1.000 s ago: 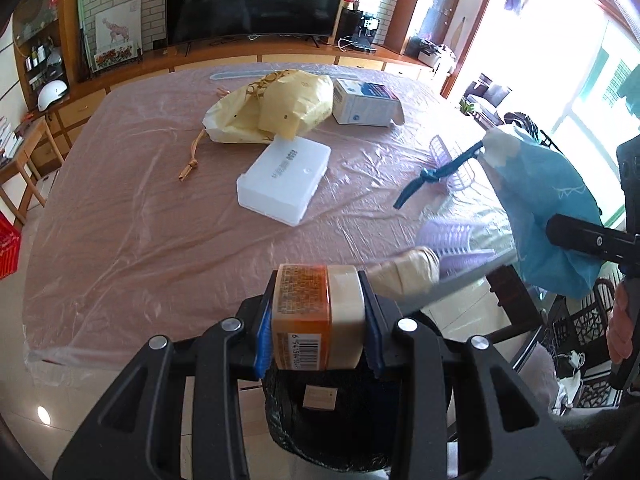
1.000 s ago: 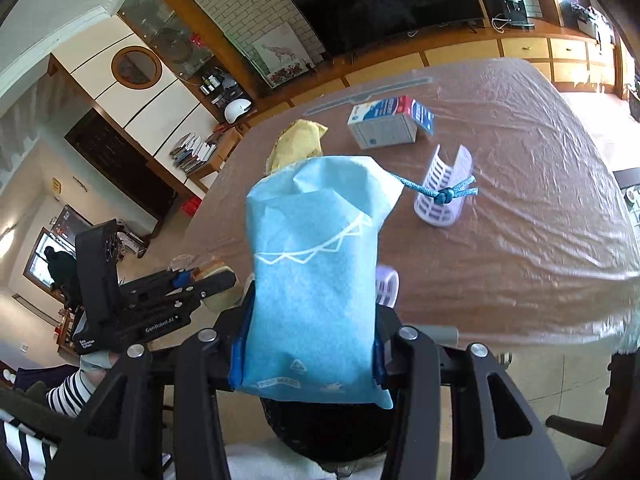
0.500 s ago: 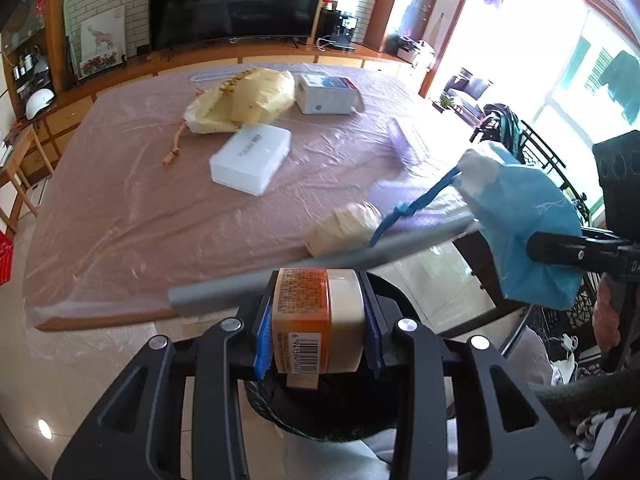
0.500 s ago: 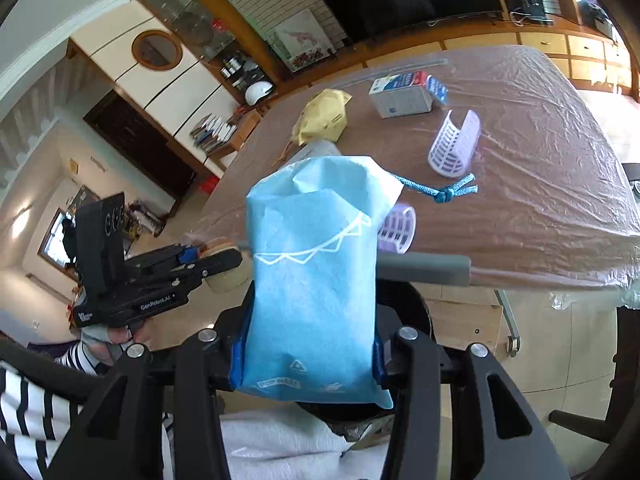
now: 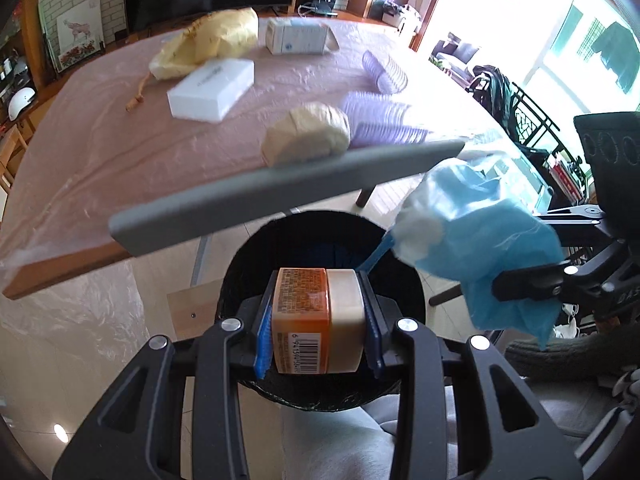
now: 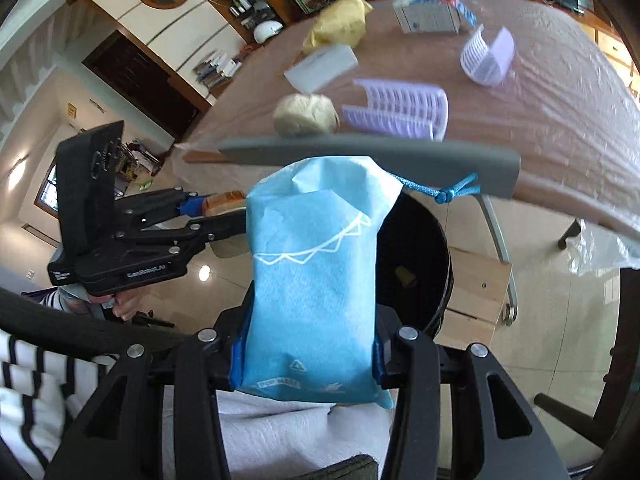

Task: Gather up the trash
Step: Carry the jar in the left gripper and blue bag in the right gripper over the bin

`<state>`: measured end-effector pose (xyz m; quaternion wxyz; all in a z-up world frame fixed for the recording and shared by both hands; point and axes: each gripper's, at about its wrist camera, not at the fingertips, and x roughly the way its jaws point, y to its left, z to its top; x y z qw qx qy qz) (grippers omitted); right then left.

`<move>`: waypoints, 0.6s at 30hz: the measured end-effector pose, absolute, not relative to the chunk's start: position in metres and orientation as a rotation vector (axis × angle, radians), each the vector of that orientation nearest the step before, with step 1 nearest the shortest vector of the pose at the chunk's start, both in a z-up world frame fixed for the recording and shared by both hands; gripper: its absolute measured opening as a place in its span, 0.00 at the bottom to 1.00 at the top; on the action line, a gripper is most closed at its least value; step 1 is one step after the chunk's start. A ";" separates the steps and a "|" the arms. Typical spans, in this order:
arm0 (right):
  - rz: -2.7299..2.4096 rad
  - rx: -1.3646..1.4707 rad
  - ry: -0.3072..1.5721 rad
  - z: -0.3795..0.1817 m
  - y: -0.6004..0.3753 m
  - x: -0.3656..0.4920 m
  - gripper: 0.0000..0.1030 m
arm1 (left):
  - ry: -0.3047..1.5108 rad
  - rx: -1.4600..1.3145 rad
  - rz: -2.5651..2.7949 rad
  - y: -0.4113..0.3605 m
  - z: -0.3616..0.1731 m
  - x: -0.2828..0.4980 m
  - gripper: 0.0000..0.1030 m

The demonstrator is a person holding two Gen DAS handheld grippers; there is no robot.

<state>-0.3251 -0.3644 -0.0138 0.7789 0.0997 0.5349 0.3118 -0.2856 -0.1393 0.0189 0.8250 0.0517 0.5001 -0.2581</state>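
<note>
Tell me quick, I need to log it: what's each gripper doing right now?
Left gripper: shut on the orange-labelled jar, above the black bin.
Right gripper: shut on the blue paper bag.

Strong daylight enters through the windows (image 5: 576,40) at the right of the left wrist view; they are blown out to white. Glare spreads over the plastic table cover (image 5: 100,128) near that side. Motion blur smears the purple combs (image 5: 384,120) and the carton (image 6: 430,16) in the right wrist view. Fisheye bending curves the table edge; corners fall to black. A ceiling light reflects as a spot on the floor tiles (image 6: 205,272).
</note>
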 end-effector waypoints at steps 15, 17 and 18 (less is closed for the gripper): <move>0.530 0.235 1.277 -0.070 -0.357 -0.309 0.43 | 1.157 0.151 -0.506 -0.146 -0.031 -0.277 0.36; 0.514 0.243 1.284 -0.075 -0.354 -0.307 0.43 | 1.166 0.155 -0.502 -0.147 -0.035 -0.276 0.36; 0.503 0.246 1.289 -0.077 -0.352 -0.306 0.43 | 1.172 0.157 -0.500 -0.148 -0.037 -0.275 0.36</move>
